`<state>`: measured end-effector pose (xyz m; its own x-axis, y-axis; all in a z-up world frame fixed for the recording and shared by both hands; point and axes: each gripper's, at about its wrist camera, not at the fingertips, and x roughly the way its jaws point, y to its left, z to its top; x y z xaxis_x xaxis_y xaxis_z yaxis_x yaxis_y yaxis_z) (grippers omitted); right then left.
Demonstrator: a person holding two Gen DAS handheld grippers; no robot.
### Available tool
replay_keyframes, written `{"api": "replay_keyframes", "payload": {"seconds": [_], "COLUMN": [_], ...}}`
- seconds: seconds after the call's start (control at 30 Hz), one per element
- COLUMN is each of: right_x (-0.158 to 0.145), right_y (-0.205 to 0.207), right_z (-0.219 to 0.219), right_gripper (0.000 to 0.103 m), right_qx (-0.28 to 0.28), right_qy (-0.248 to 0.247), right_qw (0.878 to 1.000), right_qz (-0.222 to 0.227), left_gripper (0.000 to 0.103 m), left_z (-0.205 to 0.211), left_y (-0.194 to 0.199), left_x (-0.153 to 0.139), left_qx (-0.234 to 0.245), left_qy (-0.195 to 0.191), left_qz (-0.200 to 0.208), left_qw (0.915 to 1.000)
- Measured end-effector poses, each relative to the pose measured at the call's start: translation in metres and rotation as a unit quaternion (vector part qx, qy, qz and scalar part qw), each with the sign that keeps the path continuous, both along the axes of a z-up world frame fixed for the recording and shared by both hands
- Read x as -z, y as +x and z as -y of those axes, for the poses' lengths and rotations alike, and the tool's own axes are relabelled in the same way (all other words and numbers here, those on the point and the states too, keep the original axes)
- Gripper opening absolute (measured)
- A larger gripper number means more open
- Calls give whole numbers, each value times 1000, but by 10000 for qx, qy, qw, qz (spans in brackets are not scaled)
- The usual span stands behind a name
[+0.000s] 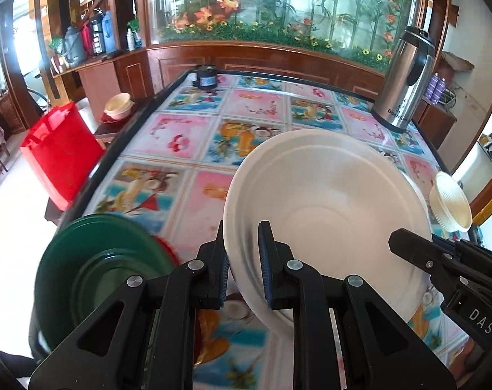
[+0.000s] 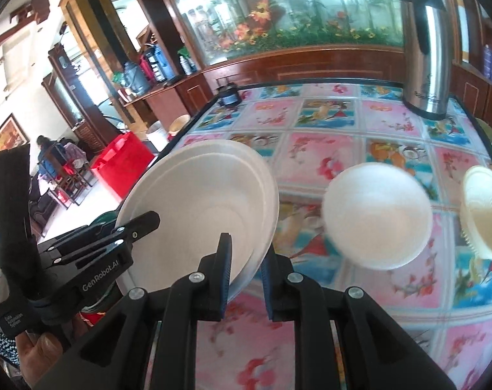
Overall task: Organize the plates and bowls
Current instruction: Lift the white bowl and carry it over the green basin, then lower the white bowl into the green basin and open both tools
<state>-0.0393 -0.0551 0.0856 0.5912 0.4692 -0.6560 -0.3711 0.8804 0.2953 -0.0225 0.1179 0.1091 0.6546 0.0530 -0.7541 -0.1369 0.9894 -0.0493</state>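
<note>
Both grippers hold one stack of white plates between them. Left gripper (image 1: 244,260) has its blue ribbed pads closed on the near left rim of the white plates (image 1: 327,214), and the right gripper (image 2: 246,261) pinches the opposite rim of the same stack (image 2: 200,201); the rim sits between its pads, though the grip looks loose. The plates are round, smooth and matte, with a raised ring in the middle, and they stand tilted above the table, not lying on it.

To the left of the left gripper, at the near table edge, lies a pile of dark green plates (image 1: 99,266), glossy and round, with something red under it. To the right of the right gripper a white bowl (image 2: 377,216) rests on the table, and beyond it a cream bowl with a ribbed wall (image 2: 483,214) lies on its side near the right edge.

The table (image 1: 187,130) is covered with a shiny sheet of pink and blue picture squares and has a dark raised border. Ahead of the grippers the surface is mostly open up to a steel thermos (image 1: 405,81) at the far right corner and a small dark jar (image 1: 207,78) at the far left edge. A red bag (image 1: 59,152) stands beside the left side of the table.
</note>
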Motion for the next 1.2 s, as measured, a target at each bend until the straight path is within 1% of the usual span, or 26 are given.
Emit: {"api": "replay_keyframes", "payload": {"seconds": [0.23,0.37,0.47,0.63,0.87,1.2], "right_x": [-9,-8,-5,-5,-3,18], "right_y": [-17,-20,-24,-32,-34,-32], "right_z": [-33,-52,-68,-99,-133,-163], "right_gripper": [17,18,18,18,18,18], "right_qx": [-230,-376,-523,-777,-1026,-1291], "right_qy": [-66,-14,5,-139,-251,-497], "right_qw": [9996,9992,9986,9968,9944,9902], "right_qz": [161,142,84,102,85,-170], "left_gripper": [16,16,16,16,16,16], "left_z": [-30,-52,-68,-94,-124,-145], "left_y": [-27,-42,-53,-68,-80,-92], "left_x": [-8,-11,-13,-13,-1,25], "left_qx": [-138,-252,-355,-550,-800,-945], "left_qy": [142,175,135,70,-16,7], "left_qz": [38,69,102,152,50,-196], "left_qw": [9998,9995,9992,9983,9968,9953]}}
